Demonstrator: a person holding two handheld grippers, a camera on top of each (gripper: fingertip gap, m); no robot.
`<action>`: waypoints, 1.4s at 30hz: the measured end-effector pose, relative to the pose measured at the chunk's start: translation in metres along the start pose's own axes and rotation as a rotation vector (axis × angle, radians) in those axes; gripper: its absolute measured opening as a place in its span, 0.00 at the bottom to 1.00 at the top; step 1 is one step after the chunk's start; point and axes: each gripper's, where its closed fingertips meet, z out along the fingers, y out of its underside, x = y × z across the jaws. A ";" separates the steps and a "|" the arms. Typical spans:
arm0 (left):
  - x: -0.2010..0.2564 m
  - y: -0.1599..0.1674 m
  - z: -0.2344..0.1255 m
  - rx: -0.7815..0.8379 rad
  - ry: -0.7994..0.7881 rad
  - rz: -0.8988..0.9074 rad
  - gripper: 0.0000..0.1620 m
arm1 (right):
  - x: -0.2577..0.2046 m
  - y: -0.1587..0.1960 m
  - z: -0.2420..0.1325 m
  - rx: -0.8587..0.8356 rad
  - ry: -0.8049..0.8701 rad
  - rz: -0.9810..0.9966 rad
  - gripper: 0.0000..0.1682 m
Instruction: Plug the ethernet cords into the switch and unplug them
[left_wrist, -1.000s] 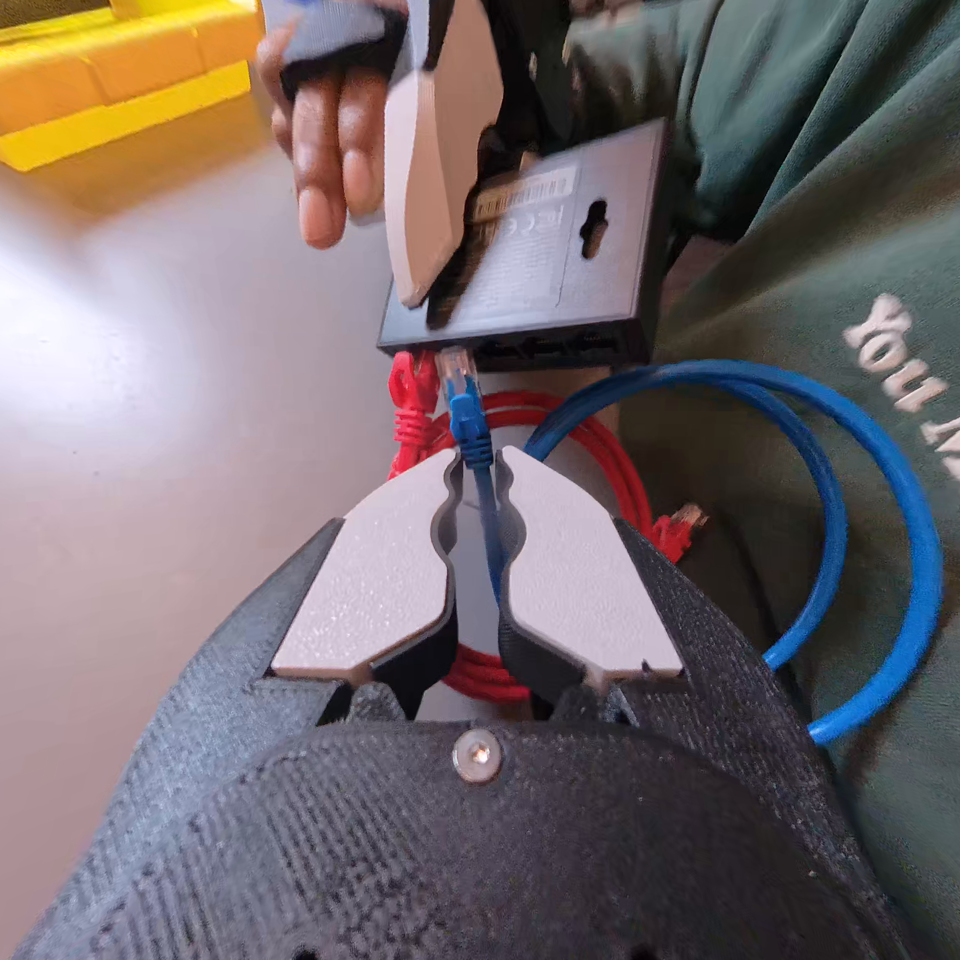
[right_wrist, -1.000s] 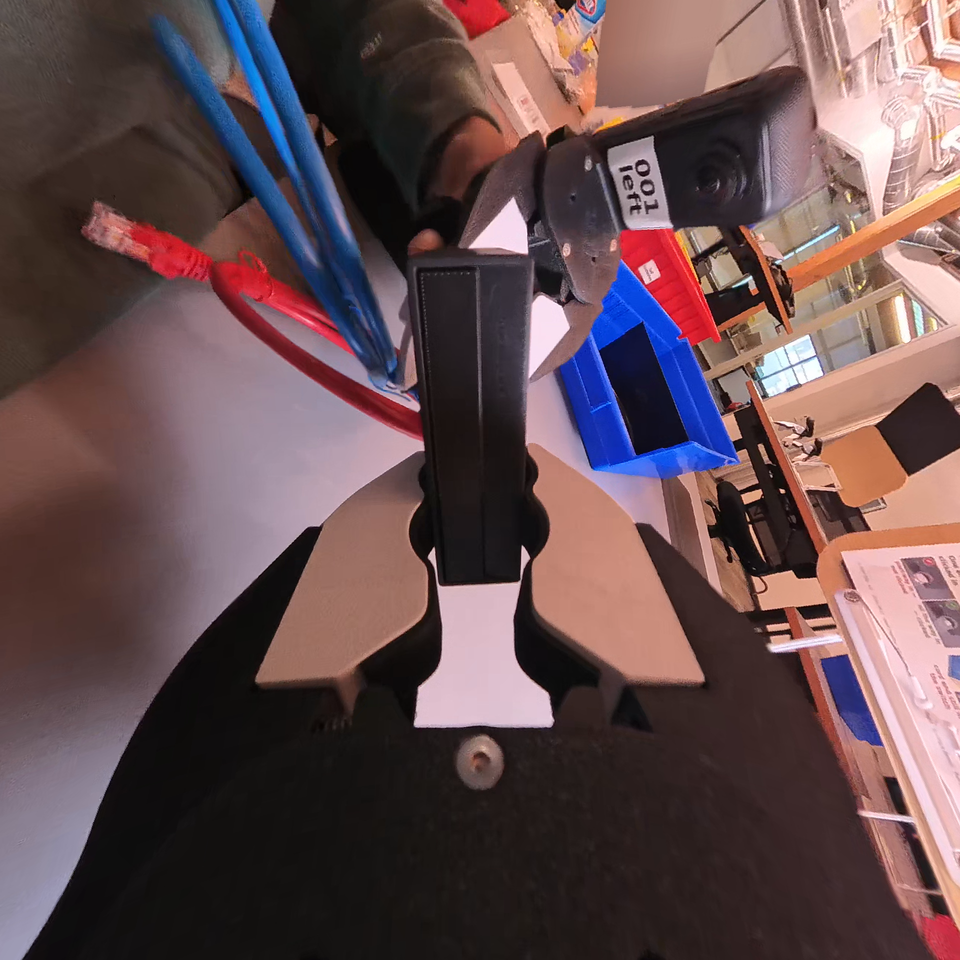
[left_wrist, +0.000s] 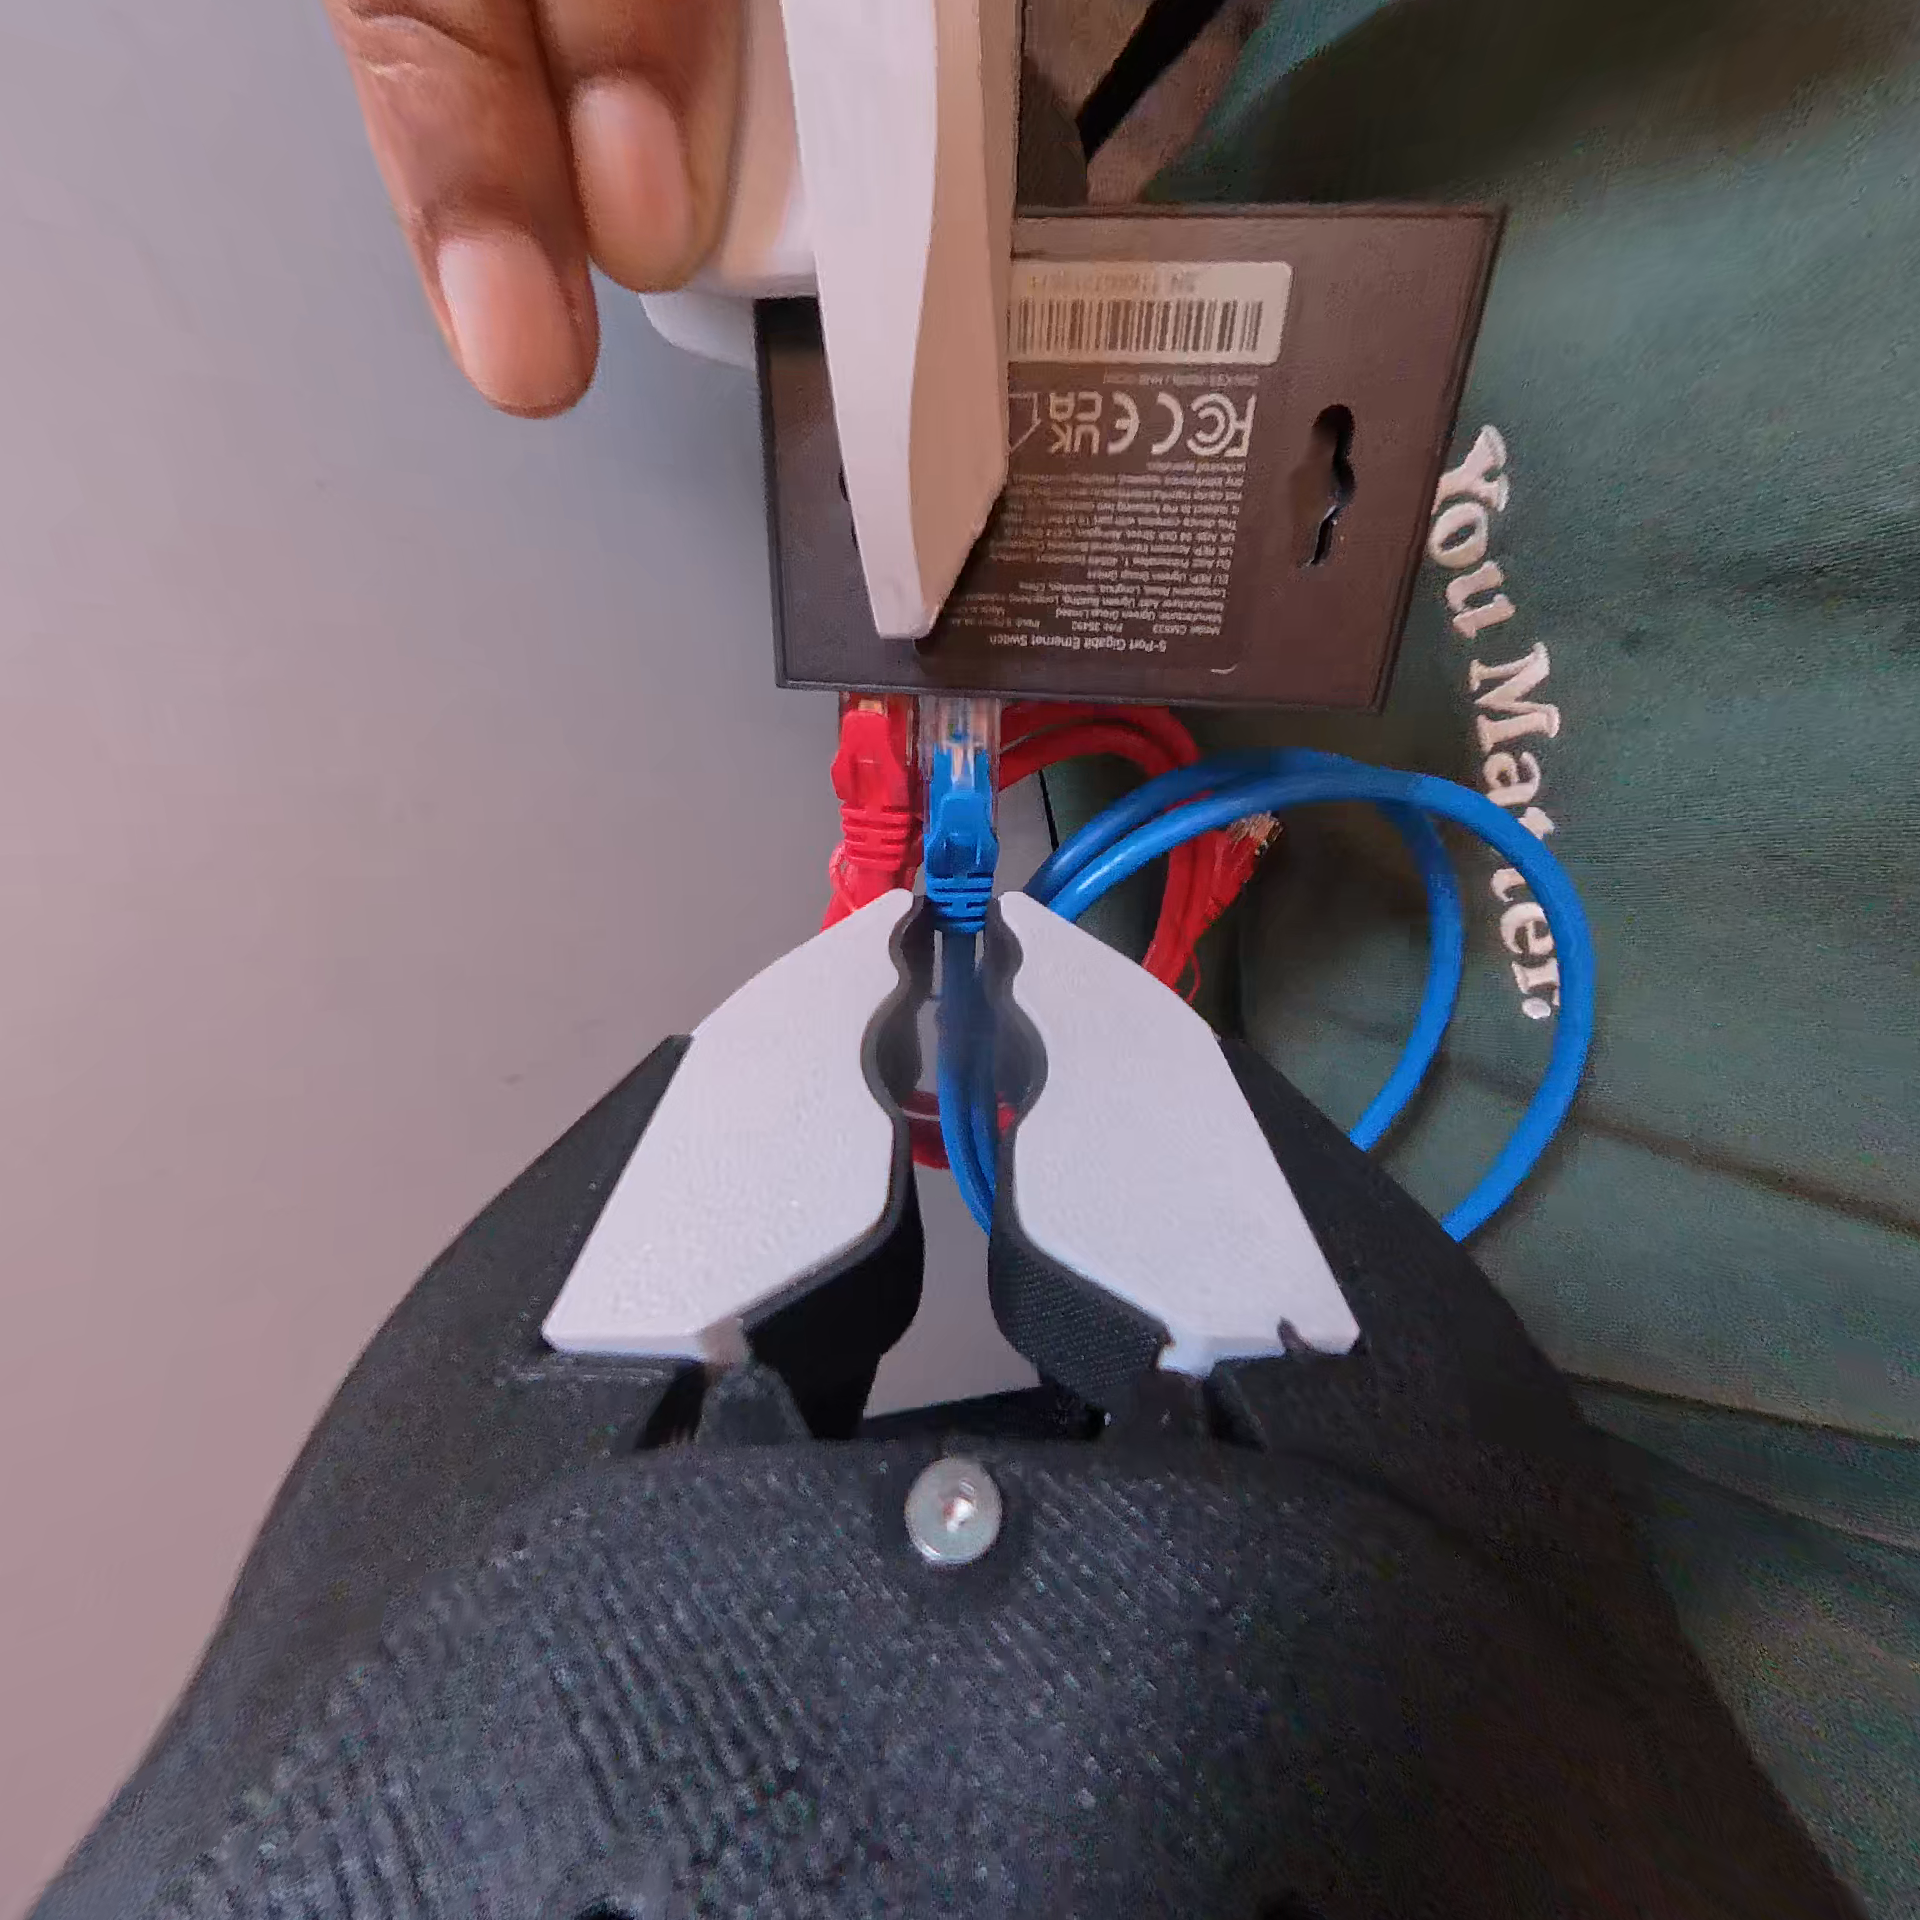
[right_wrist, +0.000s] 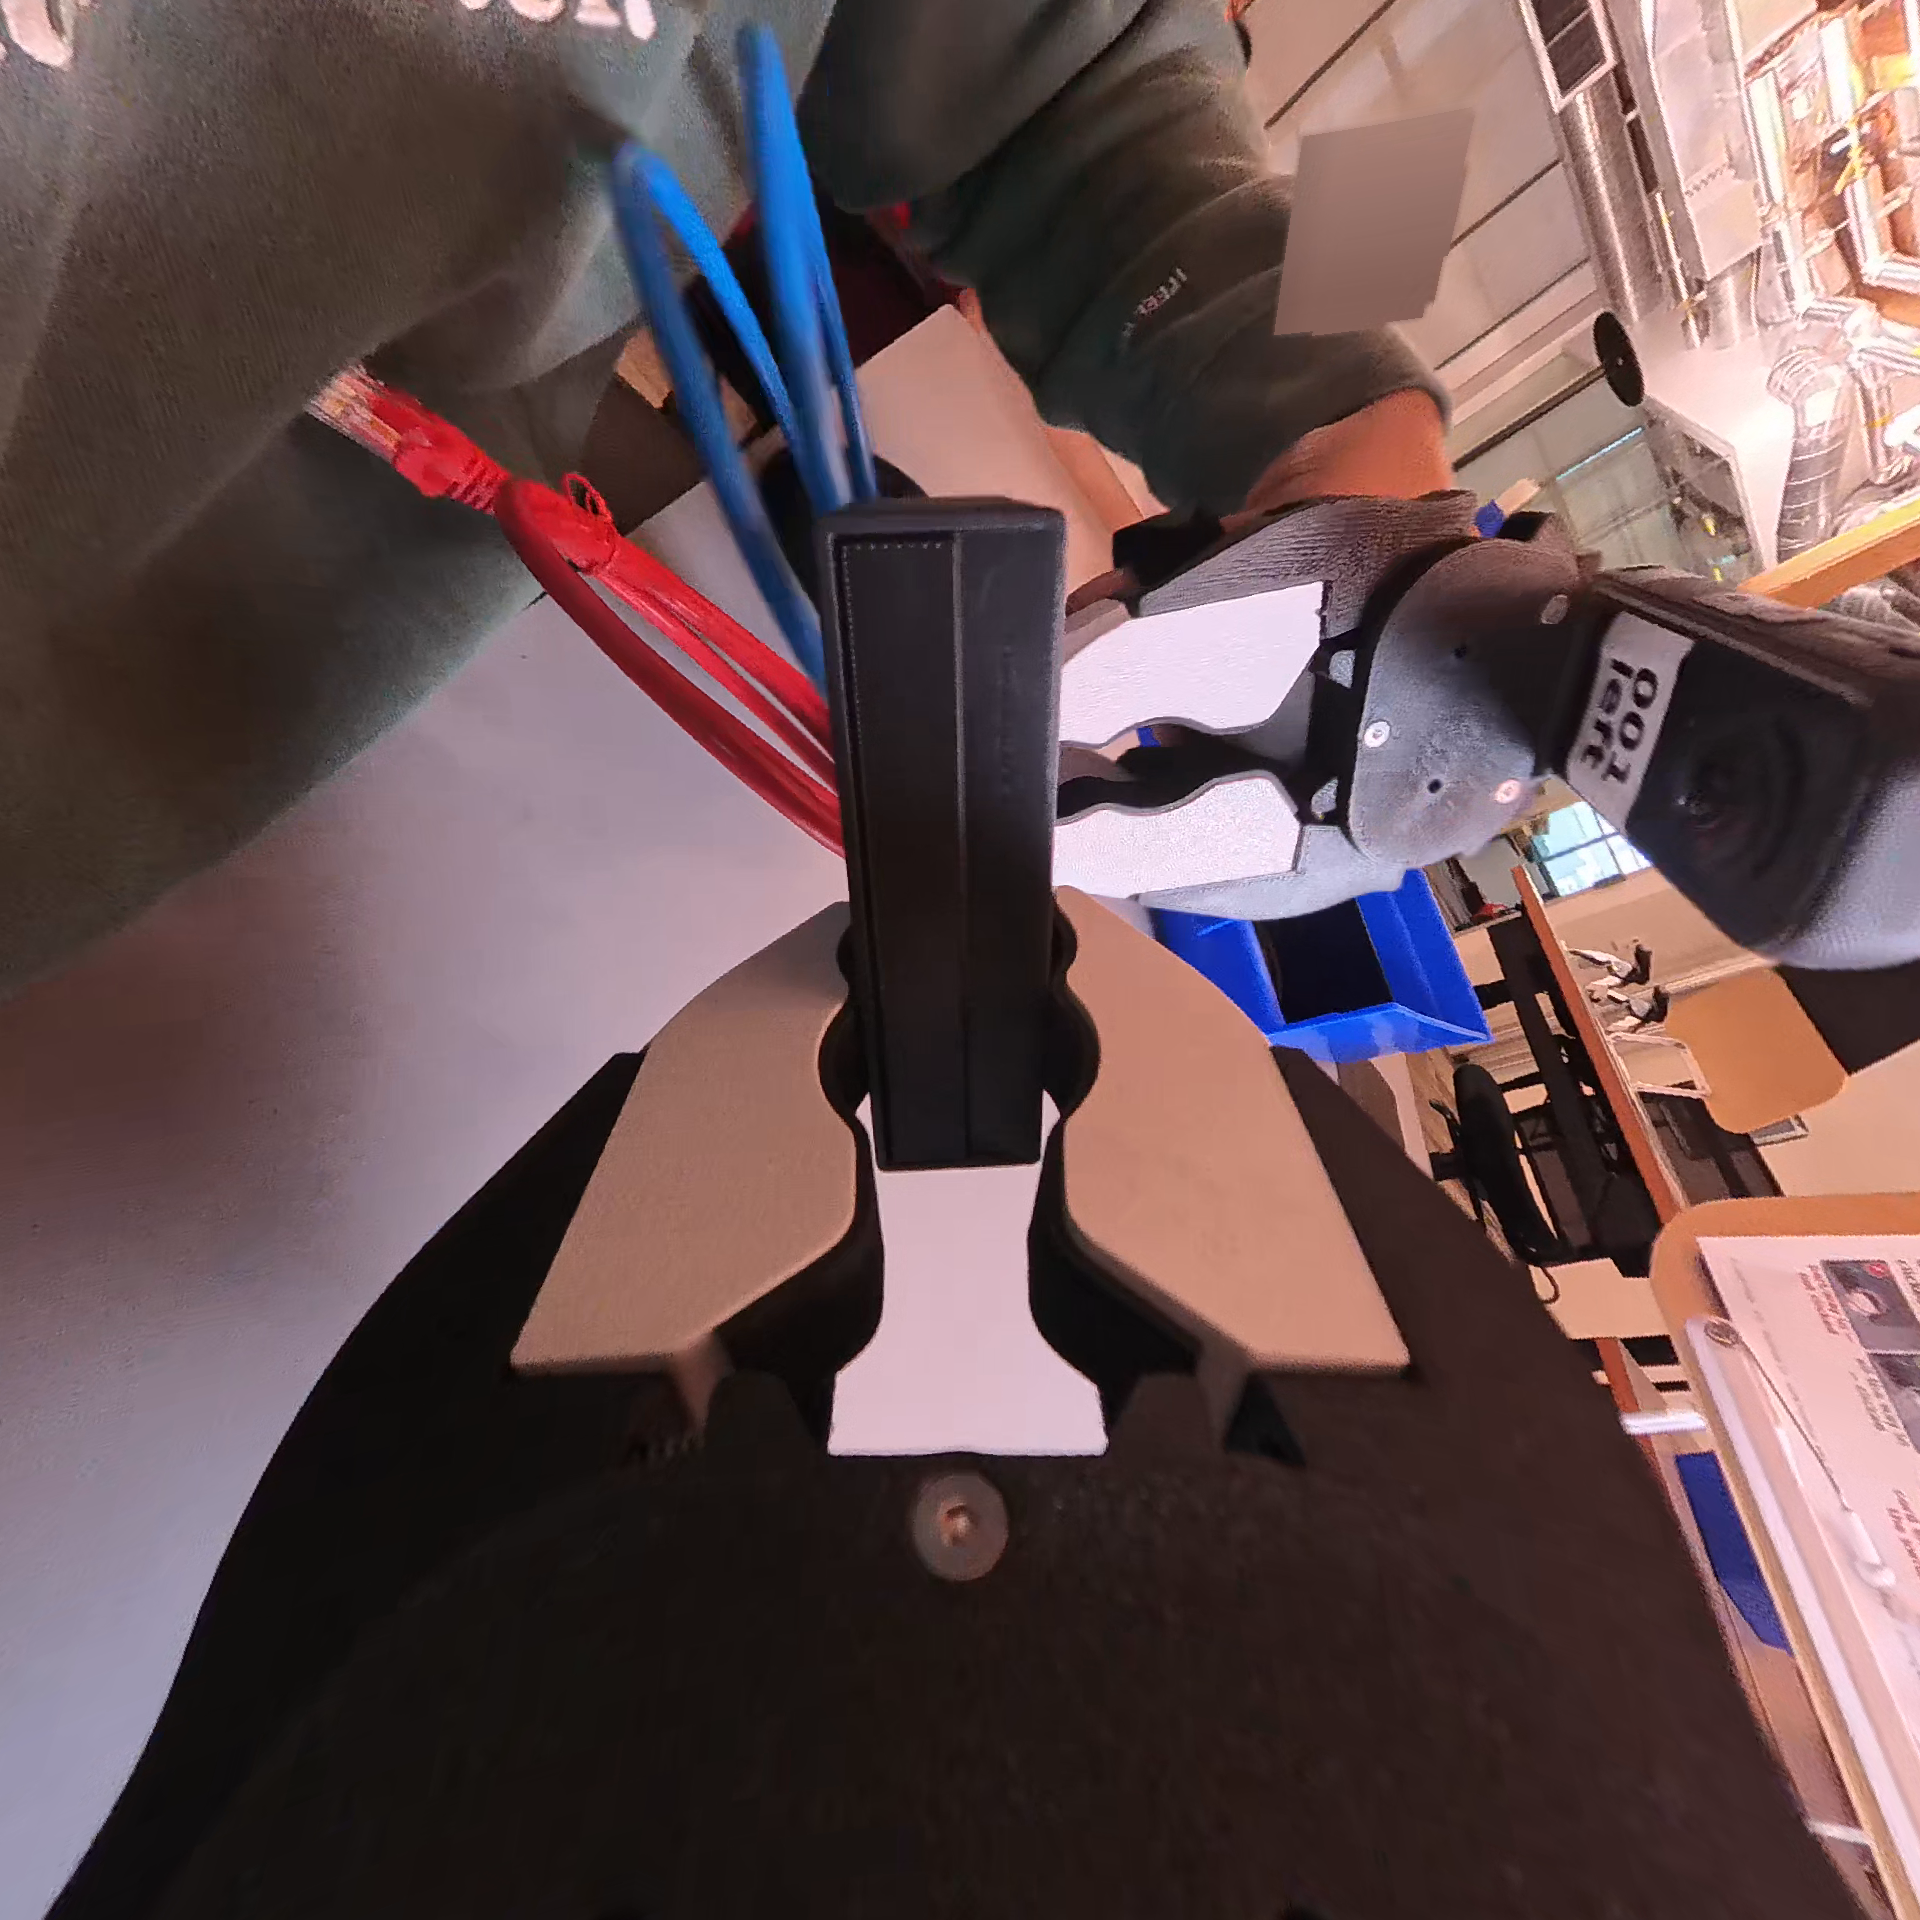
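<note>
Left wrist view: the left gripper (left_wrist: 956, 914) is clamped on the blue ethernet cord (left_wrist: 961, 831) just behind its plug, whose clear tip meets the port edge of the black ethernet switch (left_wrist: 1351, 582). A red ethernet cord (left_wrist: 871, 790) sits plugged in beside it.

Right wrist view: the right gripper (right_wrist: 956, 935) pinches the switch (right_wrist: 935, 831) edge-on, upright above the white table (right_wrist: 416, 935). The left gripper (right_wrist: 1081, 748) reaches in from the right, level, its fingers closed at the switch's port side.

Black switch (left_wrist: 1351, 582); blue cord (left_wrist: 1496, 894); red cord (left_wrist: 873, 800)
</note>
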 end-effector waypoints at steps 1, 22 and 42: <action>0.000 0.001 0.002 -0.028 -0.005 -0.003 0.06 | -0.001 0.000 0.001 0.001 -0.008 0.004 0.18; 0.014 -0.013 -0.008 0.144 0.129 -0.035 0.06 | 0.005 -0.011 -0.007 0.037 0.018 -0.004 0.18; 0.015 -0.032 -0.020 0.415 0.164 -0.044 0.05 | 0.017 -0.005 -0.013 0.060 0.062 0.064 0.18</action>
